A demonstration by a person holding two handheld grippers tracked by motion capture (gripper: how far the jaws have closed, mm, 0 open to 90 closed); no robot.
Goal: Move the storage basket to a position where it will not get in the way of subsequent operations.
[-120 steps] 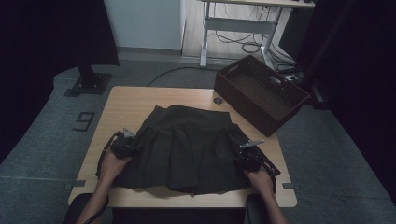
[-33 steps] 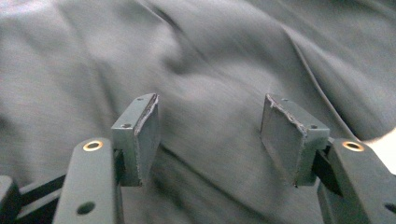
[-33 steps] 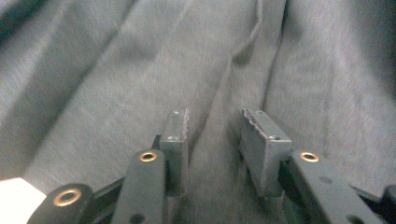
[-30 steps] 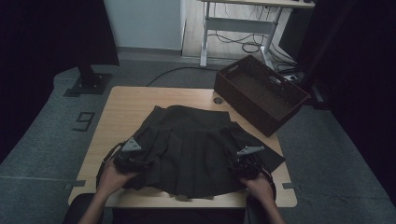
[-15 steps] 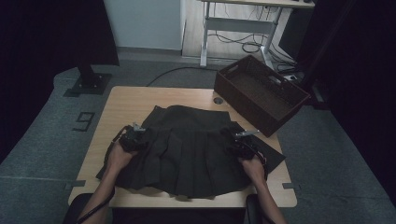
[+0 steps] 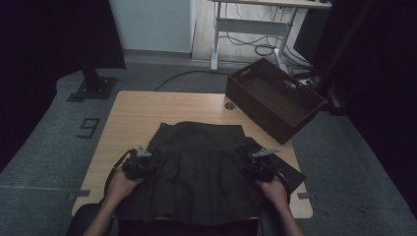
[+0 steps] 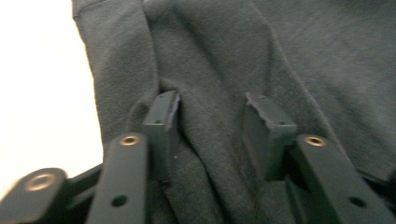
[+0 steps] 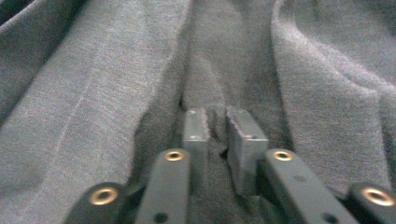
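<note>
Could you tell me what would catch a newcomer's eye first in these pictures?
A dark pleated skirt lies spread over the near half of the wooden table, with the left gripper and right gripper at its two sides. A dark brown basket sits at the table's far right corner.

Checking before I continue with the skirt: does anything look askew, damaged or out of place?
The brown bin hangs partly off the table's far right corner, sitting askew. The dark skirt drapes over the near edge. Nothing looks torn or spilled.

Each black hand-held gripper [image 7: 212, 116] has brass-coloured screws on its arms, grey square pads and a trailing cable.
</note>
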